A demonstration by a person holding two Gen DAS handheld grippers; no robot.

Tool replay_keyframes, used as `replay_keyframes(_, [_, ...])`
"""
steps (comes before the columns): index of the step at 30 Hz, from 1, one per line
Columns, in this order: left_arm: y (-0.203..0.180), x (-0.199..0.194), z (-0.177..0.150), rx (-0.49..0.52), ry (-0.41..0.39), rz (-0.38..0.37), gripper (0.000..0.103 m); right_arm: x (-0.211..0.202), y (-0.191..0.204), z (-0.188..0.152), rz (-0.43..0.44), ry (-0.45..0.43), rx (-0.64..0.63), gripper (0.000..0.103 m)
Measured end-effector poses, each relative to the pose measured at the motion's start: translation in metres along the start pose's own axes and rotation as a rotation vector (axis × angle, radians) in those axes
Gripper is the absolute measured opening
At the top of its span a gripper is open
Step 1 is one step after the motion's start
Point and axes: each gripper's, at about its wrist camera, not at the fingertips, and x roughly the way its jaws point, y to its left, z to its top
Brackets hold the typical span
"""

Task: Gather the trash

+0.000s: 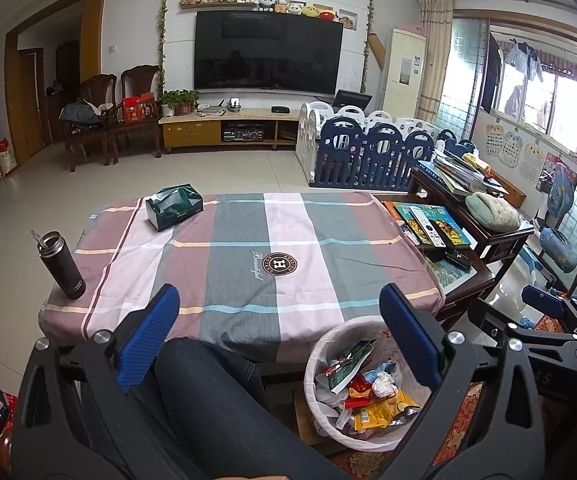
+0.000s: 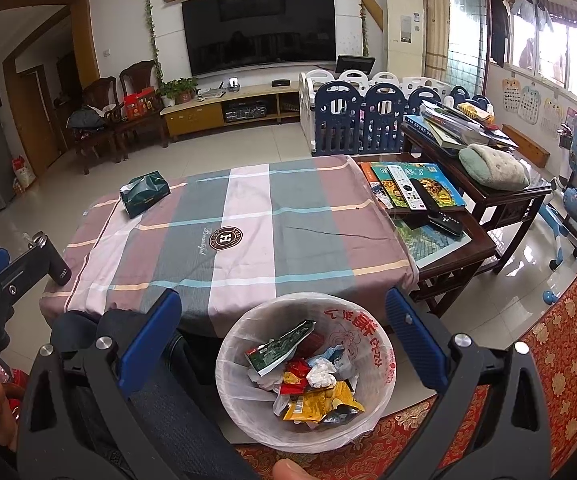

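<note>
A white lined trash bin (image 2: 372, 340) stands on the floor at the near edge of the table. It holds several wrappers (image 2: 312, 396) in green, red and yellow, plus a crumpled tissue (image 2: 320, 372). My right gripper (image 2: 284, 338) hovers above the bin, open, with nothing between its blue pads. My left gripper (image 1: 278, 336) is open and empty too, over a person's jeans-clad leg (image 1: 208, 400), with the bin (image 1: 330, 330) to its lower right. The checked tablecloth (image 1: 248, 240) shows no loose wrappers.
On the table sit a green tissue box (image 1: 174, 206) at the far left and a black bottle (image 1: 62, 266) on the left edge. Books and remotes (image 2: 412, 188) cover a dark side table on the right. A red patterned seat (image 2: 560, 340) lies beside the bin.
</note>
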Motion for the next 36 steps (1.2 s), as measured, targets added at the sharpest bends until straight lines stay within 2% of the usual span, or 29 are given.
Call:
replay_keyframes(30, [-0.0003, 0.0055, -0.0019, -0.014, 0.021, -0.005, 0.1, 0.0085, 0.0007, -0.0031, 0.011, 0.026, -0.006, 0.1])
replay_keyframes(36, [-0.0001, 0.0039, -0.0017, -0.019, 0.003, 0.001, 0.1, 0.0092, 0.0005, -0.003, 0.012, 0.028, -0.003, 0.1])
